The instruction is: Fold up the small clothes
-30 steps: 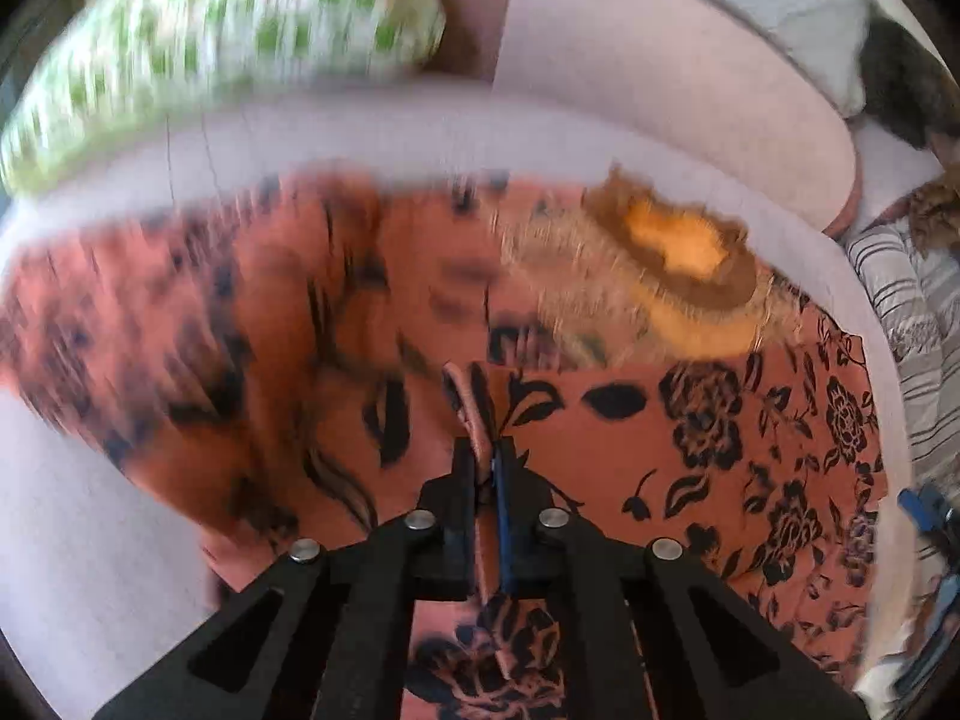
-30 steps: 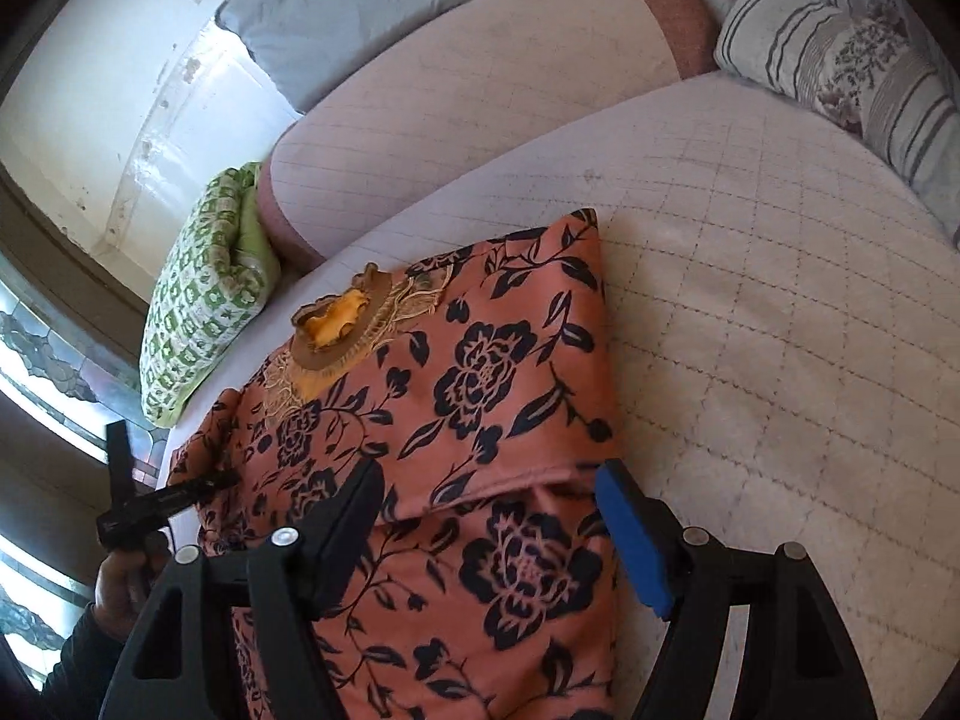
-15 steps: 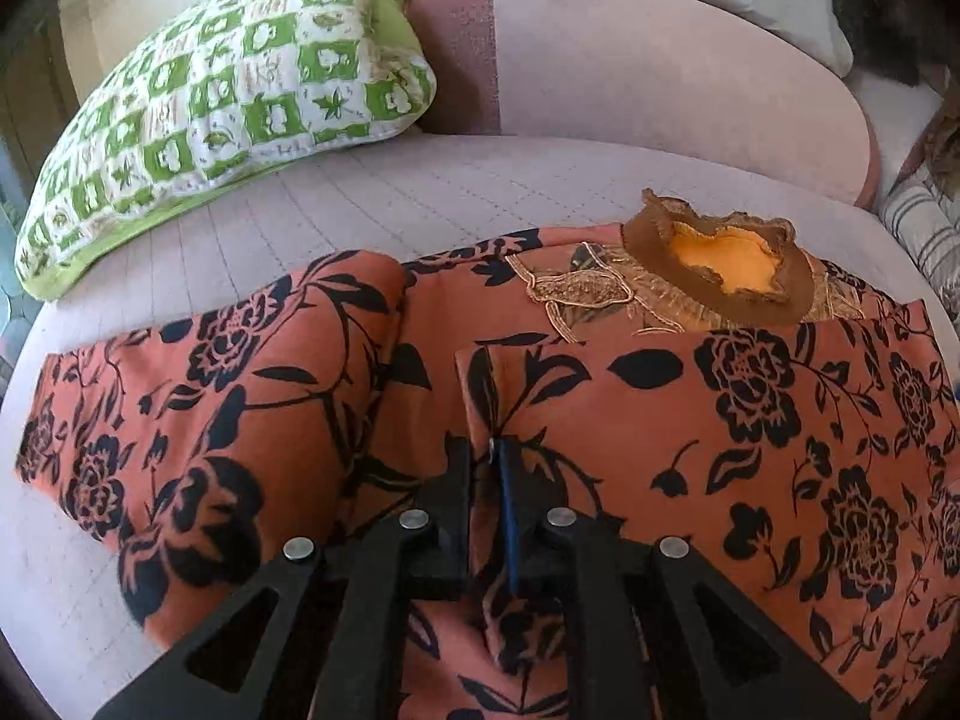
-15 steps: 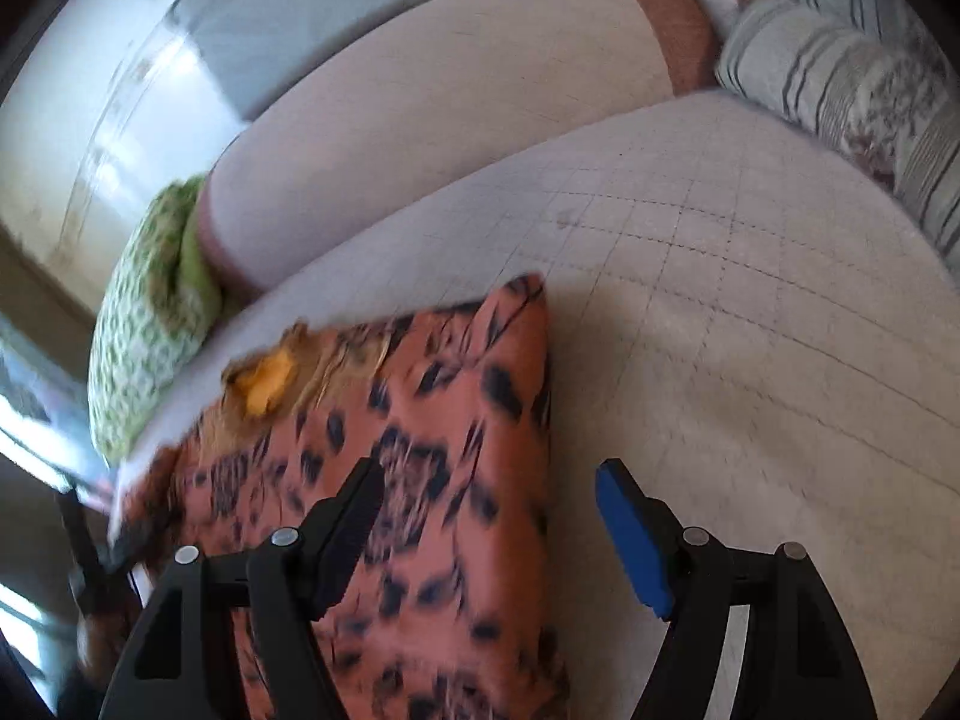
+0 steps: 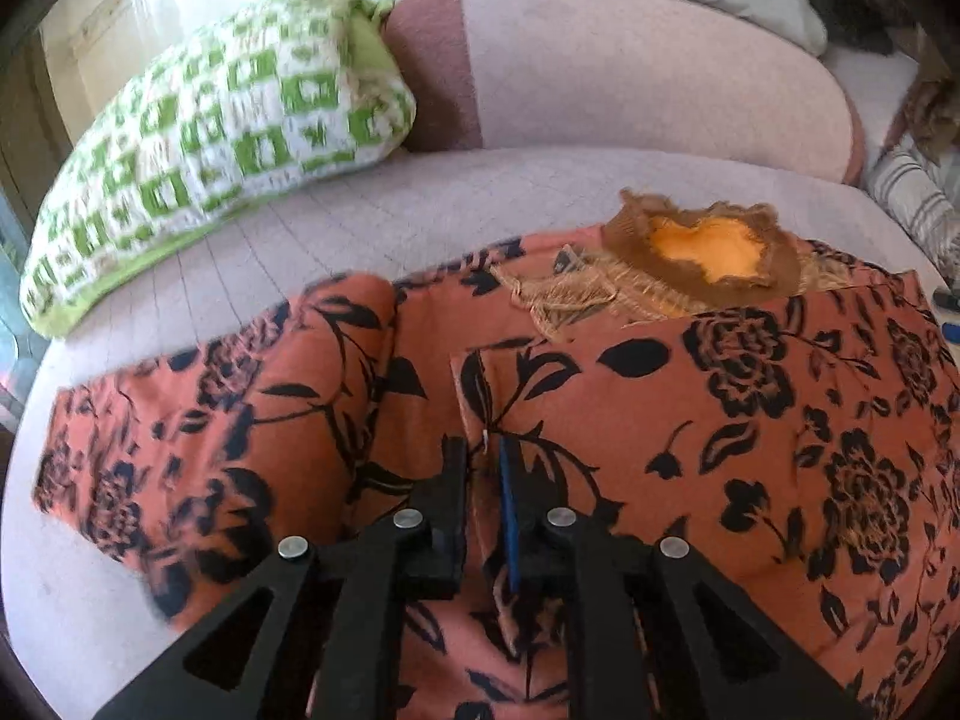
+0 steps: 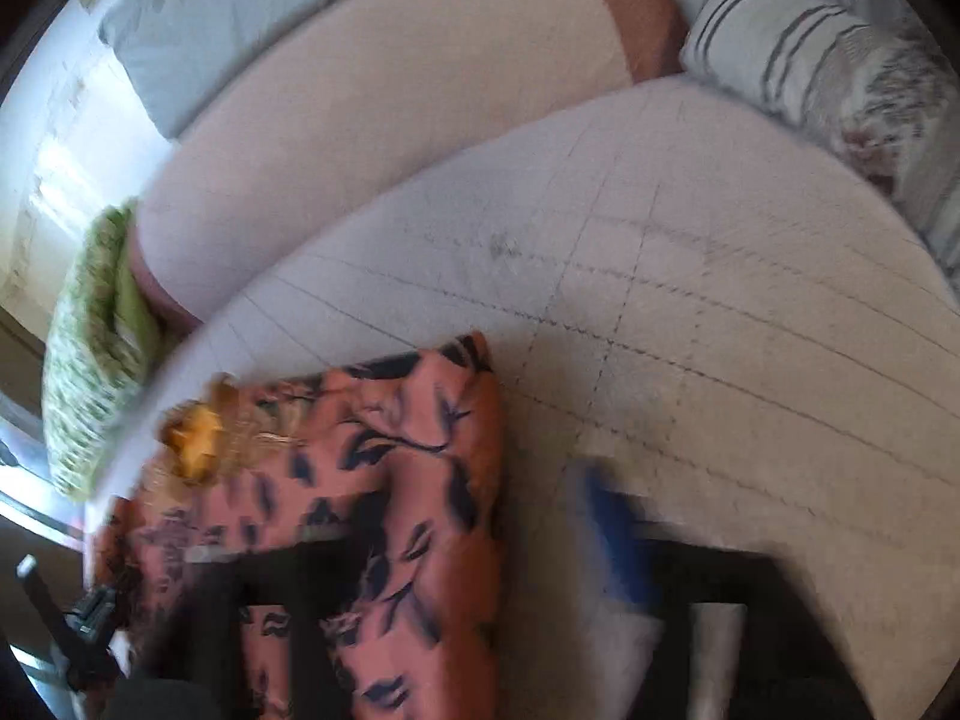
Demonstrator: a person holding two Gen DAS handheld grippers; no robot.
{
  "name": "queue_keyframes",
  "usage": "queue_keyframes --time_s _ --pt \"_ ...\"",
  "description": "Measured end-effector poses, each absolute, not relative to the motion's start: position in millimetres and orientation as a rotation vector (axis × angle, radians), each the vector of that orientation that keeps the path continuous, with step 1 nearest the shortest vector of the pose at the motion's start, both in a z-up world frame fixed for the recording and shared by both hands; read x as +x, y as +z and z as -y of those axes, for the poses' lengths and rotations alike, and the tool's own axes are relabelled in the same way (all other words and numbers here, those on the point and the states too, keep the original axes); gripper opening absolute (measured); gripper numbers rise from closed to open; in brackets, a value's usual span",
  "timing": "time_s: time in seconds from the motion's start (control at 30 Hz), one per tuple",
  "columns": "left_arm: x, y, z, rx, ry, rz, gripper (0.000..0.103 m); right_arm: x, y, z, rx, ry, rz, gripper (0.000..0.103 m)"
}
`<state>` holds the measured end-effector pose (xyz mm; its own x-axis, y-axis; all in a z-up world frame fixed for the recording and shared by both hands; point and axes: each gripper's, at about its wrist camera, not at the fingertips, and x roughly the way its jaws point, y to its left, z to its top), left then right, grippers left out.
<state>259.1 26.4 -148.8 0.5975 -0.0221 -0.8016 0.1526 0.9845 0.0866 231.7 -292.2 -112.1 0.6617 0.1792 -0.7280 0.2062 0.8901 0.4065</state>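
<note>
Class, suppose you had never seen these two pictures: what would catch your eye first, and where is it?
The orange floral garment sprawls over the pale quilted cushion, its edge pinched by the left hand-held gripper. Beyond it on the left lies a green checked pillow.

Matt floral cloth garment (image 5: pixel 690 420), quilted fabric mattress (image 6: pixel 690 312), matt black plastic left tongs (image 5: pixel 483 480)

no readable text, labels or numbers anywhere
</note>
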Motion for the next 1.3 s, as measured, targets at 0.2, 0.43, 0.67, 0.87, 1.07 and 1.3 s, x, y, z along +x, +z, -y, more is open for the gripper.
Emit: queue_keyframes --time_s 0.2,0.43,0.67,0.87,1.07,1.3 --pt "232.5 -131.2 -35.7 0.099 -0.155 -0.875 0.023 175.3 -98.9 266.8 0.554 0.132 -0.86 0.077" --pt "231.0 -146.3 -29.9 0.091 -0.178 -0.945 0.023 177.3 -149.5 266.7 0.659 0.133 -1.034 0.019" --pt "235.9 -158.8 -28.3 0.113 -0.159 -0.97 0.026 174.9 -150.2 276.3 0.515 0.028 -0.985 0.022" --pt "223.0 -139.6 -33.0 0.083 -0.191 -0.911 0.026 163.2 -87.3 251.8 0.518 0.136 -0.845 0.032" --pt "202.9 -122.3 -44.4 -0.009 -0.214 -0.907 0.026 193.7 -143.8 248.3 0.569 0.156 -0.996 0.078" --pt "153.6 -94.4 -113.4 -0.274 -0.134 -0.858 0.057 169.4 -117.9 245.2 0.633 0.206 -0.81 0.083"
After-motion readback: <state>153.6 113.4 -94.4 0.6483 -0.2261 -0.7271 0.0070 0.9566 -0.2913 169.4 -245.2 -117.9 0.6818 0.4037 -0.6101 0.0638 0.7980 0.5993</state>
